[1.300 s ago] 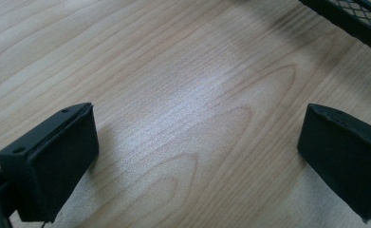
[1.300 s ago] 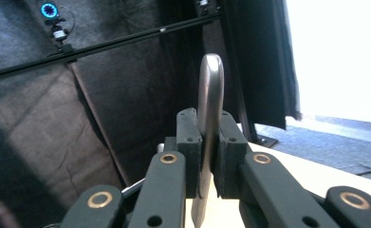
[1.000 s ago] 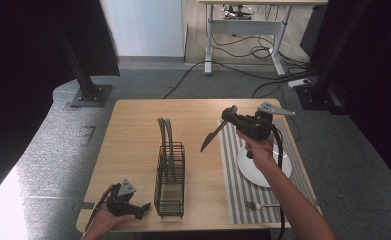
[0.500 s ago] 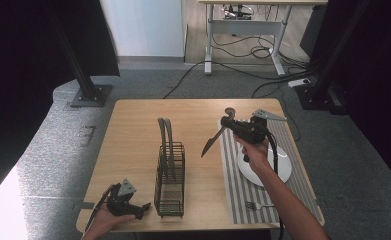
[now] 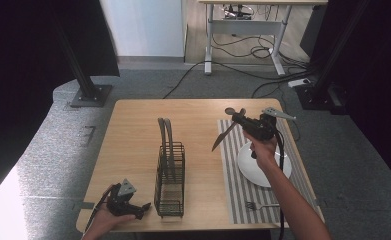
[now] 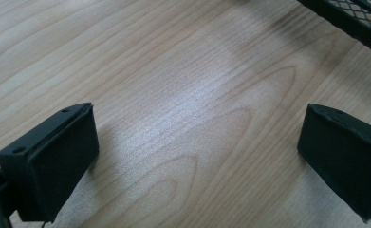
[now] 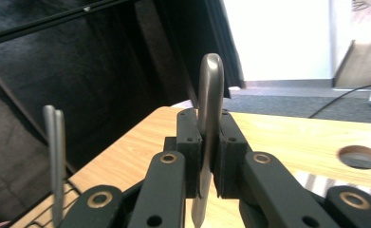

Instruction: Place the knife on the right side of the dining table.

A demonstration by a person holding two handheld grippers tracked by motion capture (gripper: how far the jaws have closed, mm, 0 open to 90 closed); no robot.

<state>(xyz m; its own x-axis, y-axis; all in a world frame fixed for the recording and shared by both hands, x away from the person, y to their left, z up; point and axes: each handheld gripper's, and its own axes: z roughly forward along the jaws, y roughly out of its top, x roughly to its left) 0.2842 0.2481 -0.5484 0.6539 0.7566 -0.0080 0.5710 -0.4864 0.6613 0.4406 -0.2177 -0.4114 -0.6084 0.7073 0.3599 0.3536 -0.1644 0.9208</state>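
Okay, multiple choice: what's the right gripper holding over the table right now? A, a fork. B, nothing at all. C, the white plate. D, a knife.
D: the right gripper has its jaws clamped on a knife, whose blade angles down over the striped mat, while the fork and the white plate lie on that mat.

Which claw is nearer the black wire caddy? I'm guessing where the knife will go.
Left. The left claw rests open on the table right beside the wire caddy, at its near corner. The right claw, shut on the knife, is up over the striped mat, farther off.
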